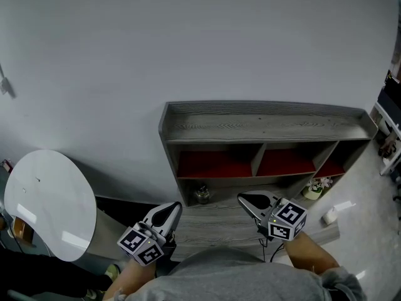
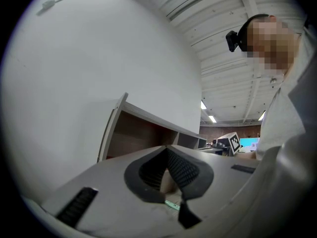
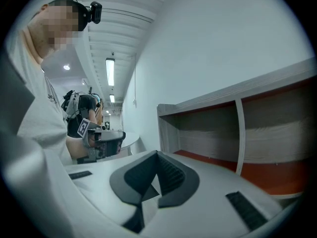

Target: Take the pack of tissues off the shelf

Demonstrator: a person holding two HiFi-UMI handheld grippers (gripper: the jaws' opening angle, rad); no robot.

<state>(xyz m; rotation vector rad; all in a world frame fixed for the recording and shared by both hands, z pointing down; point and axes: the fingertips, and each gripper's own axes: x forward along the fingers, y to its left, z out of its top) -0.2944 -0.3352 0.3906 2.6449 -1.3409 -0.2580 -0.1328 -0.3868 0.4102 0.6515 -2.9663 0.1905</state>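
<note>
Grippers are held low and close to the body, both pointing roughly level toward the grey shelf unit (image 1: pixel 263 123) that stands against the white wall (image 1: pixel 188 36). The left gripper (image 1: pixel 175 206) sits left of centre, its nose angled up and to the right. The right gripper (image 1: pixel 242 197) sits just right of centre, nose angled up and to the left, with the person's bare forearm (image 1: pixel 308 249) running back from it. The two are apart, over the unit's lower ledge.

In each gripper view the ribbed black pads meet at the tip with nothing between them — both tongs are clenched and empty. Each carries a marker cube (image 1: pixel 143 246) printed with black-and-white square patterns.

Near the ledge's right end lies a small white block — possibly the pack of tissues (image 1: pixel 330 216), though it is too small to be sure — well apart from both grippers. A glass jar (image 1: pixel 202 194) stands further back between the two noses, and a small flower pot (image 1: pixel 315 188) stands at the right.
</note>
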